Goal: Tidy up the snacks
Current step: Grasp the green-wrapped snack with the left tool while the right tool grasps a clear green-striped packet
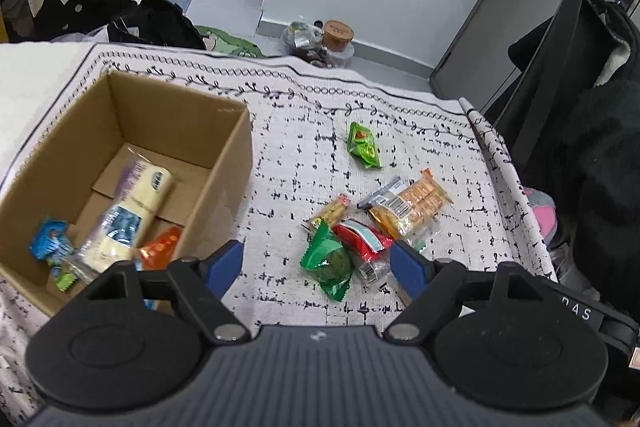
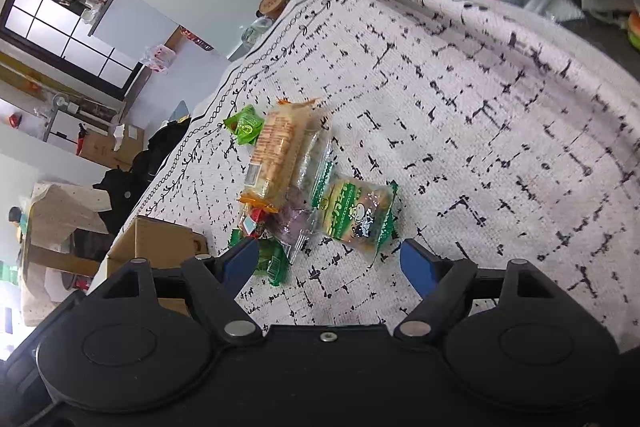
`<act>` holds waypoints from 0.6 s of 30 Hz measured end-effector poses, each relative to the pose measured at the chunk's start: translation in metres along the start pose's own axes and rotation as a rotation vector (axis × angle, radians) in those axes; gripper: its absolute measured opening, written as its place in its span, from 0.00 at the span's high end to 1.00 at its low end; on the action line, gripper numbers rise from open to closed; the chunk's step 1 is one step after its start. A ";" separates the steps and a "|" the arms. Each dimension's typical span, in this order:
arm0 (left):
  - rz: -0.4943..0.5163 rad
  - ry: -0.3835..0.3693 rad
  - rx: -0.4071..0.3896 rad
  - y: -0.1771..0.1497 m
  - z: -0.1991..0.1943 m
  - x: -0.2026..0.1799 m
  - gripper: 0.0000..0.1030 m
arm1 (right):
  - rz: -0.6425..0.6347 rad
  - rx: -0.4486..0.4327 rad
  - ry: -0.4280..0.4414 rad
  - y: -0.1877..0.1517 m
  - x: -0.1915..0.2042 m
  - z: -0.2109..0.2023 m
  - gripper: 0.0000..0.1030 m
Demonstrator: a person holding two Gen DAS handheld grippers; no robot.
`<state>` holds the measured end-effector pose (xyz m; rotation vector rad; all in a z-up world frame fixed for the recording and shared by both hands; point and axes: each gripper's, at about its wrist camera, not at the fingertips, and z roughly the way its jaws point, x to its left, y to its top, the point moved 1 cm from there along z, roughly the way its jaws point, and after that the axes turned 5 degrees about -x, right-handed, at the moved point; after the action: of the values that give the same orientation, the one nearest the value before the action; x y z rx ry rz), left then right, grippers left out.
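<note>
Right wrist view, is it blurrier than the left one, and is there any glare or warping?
Right wrist view: the orange cracker pack is smeared, the cartoon snack bag sharper, and the far window is blown out white. Left wrist view: crisp overall, with the cardboard box sharp-edged and soft, even light. Both views: fisheye bends the tablecloth border into curves.

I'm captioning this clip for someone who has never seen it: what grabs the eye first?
A heap of bright snack packets lies on the black-and-white patterned cloth, with one green packet apart behind it. Left of the heap stands an open cardboard box, already holding several snacks. Both grippers hover with jaws open.
</note>
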<state>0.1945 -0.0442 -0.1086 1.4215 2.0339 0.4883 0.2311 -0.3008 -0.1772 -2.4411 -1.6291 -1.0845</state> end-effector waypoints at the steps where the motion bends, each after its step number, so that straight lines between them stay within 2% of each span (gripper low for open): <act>1: -0.005 -0.002 0.003 -0.001 0.003 -0.001 0.23 | 0.007 0.005 0.002 0.000 -0.002 0.003 0.25; 12: 0.000 -0.006 0.061 -0.011 0.049 -0.013 0.29 | 0.088 0.054 -0.002 0.005 -0.025 0.039 0.26; 18: -0.015 0.033 0.113 -0.017 0.077 -0.007 0.36 | 0.116 0.090 0.022 0.007 -0.031 0.056 0.26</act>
<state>0.2344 -0.0602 -0.1748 1.4714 2.1267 0.3988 0.2597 -0.3083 -0.2346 -2.4234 -1.4753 -0.9957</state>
